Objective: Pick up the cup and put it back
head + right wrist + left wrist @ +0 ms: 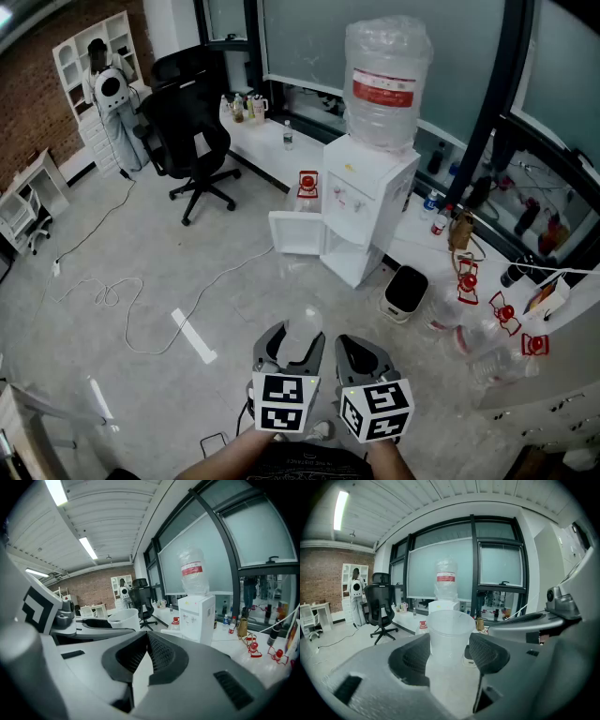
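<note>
A clear plastic cup [302, 328] stands upright between the jaws of my left gripper [296, 339], held in the air over the floor. In the left gripper view the cup [450, 632] fills the gap of that gripper [449, 649], and both dark pads [487, 653] touch its sides. My right gripper [349, 345] hangs just right of it, shut with nothing in it. In the right gripper view its ribbed pads [159, 651] meet at the tip of the gripper [146, 640], and the cup [124, 619] shows at the left.
A white water dispenser [367, 202] with a large bottle [386, 82] stands ahead, its lower door [295, 232] swung open. A small bin [405, 291] sits to its right. A black office chair [192, 141] and loose cables [122, 295] are at the left.
</note>
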A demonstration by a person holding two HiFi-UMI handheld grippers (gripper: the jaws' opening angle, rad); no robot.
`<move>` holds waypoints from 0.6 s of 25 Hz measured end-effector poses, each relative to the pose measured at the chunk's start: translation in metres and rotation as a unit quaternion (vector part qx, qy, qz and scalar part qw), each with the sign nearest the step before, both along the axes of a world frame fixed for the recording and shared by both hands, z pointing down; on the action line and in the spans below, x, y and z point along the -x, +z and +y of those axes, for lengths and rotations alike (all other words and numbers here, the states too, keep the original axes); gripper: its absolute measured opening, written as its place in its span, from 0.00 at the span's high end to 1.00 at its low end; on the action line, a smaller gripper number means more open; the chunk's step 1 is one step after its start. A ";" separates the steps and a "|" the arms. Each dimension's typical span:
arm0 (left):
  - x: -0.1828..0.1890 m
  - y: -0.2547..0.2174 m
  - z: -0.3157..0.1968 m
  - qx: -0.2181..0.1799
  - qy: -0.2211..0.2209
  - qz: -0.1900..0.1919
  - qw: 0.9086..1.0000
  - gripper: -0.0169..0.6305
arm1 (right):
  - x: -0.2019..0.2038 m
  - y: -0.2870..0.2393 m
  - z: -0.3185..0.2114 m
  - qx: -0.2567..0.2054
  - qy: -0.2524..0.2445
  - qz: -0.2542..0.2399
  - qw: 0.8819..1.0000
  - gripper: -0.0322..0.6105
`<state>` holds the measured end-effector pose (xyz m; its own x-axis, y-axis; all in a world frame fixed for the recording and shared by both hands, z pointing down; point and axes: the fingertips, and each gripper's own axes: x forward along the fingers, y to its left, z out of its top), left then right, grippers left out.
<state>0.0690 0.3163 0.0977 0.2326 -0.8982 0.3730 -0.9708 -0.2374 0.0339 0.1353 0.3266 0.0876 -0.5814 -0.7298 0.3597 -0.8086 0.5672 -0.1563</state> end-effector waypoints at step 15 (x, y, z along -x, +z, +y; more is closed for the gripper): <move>-0.027 0.008 -0.020 0.004 -0.008 -0.001 1.000 0.57 | -0.029 0.008 -0.019 -0.001 0.005 -0.008 1.000 0.91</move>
